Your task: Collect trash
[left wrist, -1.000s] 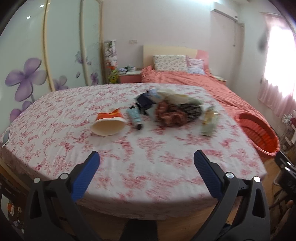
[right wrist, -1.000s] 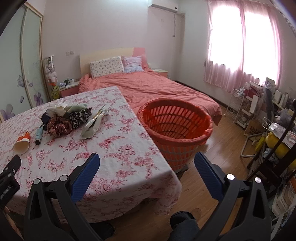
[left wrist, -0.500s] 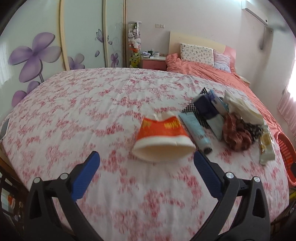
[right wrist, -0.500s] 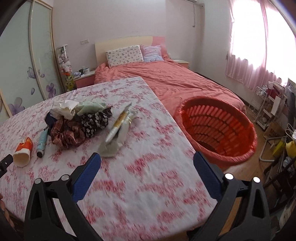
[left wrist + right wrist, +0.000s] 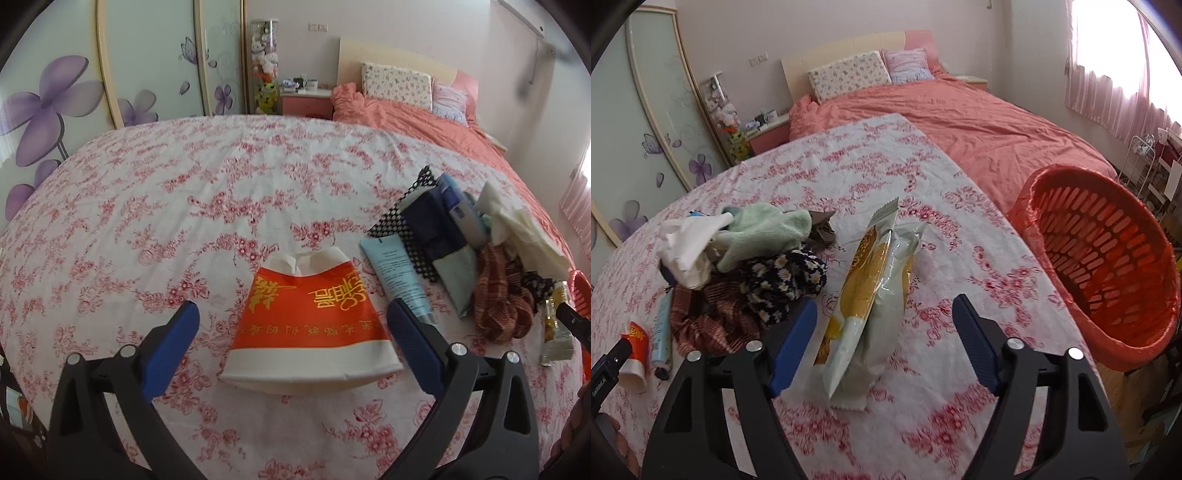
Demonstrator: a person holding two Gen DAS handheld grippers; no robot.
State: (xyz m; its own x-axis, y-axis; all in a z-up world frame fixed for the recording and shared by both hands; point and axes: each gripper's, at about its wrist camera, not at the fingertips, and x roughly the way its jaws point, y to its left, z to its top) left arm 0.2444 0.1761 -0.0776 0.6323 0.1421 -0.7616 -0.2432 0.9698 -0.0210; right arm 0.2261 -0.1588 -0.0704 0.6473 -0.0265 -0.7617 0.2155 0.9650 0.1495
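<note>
Trash lies on the floral table (image 5: 184, 206): 1 crushed paper cup (image 5: 314, 325), 1 yellow-and-white wrapper (image 5: 871, 295), 1 blue tube (image 5: 397, 280) and a white crumpled bag (image 5: 683, 251), mixed with a heap of cloth items (image 5: 775, 277). We see 1 container, the red basket (image 5: 1108, 266), at 3 o'clock off the table's edge beside the bed (image 5: 960, 118); what shows of its inside holds only its red liner.

Our left gripper (image 5: 291, 332) hangs released over the cup, which lies on its side between the 2 blue fingers (image 5: 173, 339) with a gap on the left side; whether the right finger touches it we cannot tell. The tube lies at 2 o'clock from the cup, just beside it.

Our right gripper (image 5: 884, 343) has just been narrowing its jaws around the wrapper, which sits between them, yet neither pad presses it, so it is unclenched. The cloth heap lies at 10 o'clock from the wrapper.
</note>
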